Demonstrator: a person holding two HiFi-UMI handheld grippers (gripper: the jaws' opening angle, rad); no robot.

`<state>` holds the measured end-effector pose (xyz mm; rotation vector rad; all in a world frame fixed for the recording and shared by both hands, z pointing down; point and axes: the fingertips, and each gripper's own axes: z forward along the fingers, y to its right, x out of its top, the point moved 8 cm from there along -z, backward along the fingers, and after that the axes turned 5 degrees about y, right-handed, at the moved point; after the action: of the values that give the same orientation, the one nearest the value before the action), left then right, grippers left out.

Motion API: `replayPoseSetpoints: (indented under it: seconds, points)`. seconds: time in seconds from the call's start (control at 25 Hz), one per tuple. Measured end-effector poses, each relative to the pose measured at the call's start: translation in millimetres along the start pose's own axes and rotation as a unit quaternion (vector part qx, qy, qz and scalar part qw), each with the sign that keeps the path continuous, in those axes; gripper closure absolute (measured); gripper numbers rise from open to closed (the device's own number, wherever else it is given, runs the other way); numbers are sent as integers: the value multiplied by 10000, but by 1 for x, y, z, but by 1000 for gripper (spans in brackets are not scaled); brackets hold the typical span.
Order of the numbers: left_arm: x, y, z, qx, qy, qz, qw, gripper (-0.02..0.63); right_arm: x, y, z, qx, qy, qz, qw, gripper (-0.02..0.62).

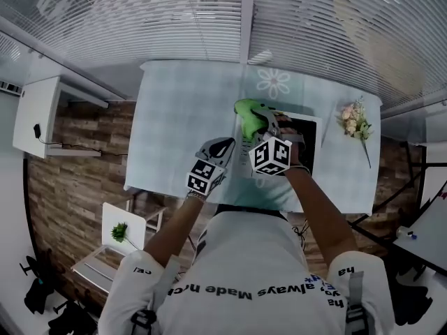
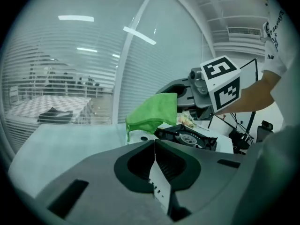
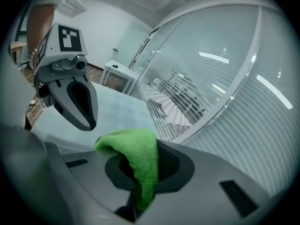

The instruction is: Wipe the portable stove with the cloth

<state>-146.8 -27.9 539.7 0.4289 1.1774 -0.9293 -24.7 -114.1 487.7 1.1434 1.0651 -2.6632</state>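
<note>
The portable stove (image 1: 307, 139), white with a black top, sits on the pale table (image 1: 181, 117) right of centre. My right gripper (image 1: 267, 123) is shut on the green cloth (image 1: 249, 112), which is lifted over the stove's left end. In the right gripper view the cloth (image 3: 138, 157) is pinched between the jaws and drapes over one of them. My left gripper (image 1: 218, 147) hovers left of the stove, shut and holding nothing. The left gripper view shows the hanging cloth (image 2: 152, 109), the stove's burner (image 2: 188, 137) and the right gripper (image 2: 190, 92) above it.
A small bunch of flowers (image 1: 356, 121) lies on the table's right end. A white cabinet (image 1: 38, 117) stands to the left, and a white stool with a little plant (image 1: 120, 230) at lower left. Glass walls with blinds run behind the table.
</note>
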Motion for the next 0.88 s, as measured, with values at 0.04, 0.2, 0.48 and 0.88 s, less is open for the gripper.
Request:
replayPoseSetpoints:
  seconds: [0.04, 0.2, 0.48, 0.88]
  points:
    - [-8, -2, 3, 8, -68, -53, 10000, 594, -5, -4, 10, 72, -152, -133, 9998, 569]
    - [-33, -11, 14, 29, -343, -194, 9992, 594, -28, -21, 47, 432, -717, -506, 9952, 569]
    - [-53, -13, 21, -23, -596, -347, 9976, 594, -51, -39, 83, 976, -1351, -556, 9844, 569]
    - [-55, -12, 28, -9, -680, -272, 9973, 594, -45, -50, 68, 1273, -1237, -542, 9826, 569]
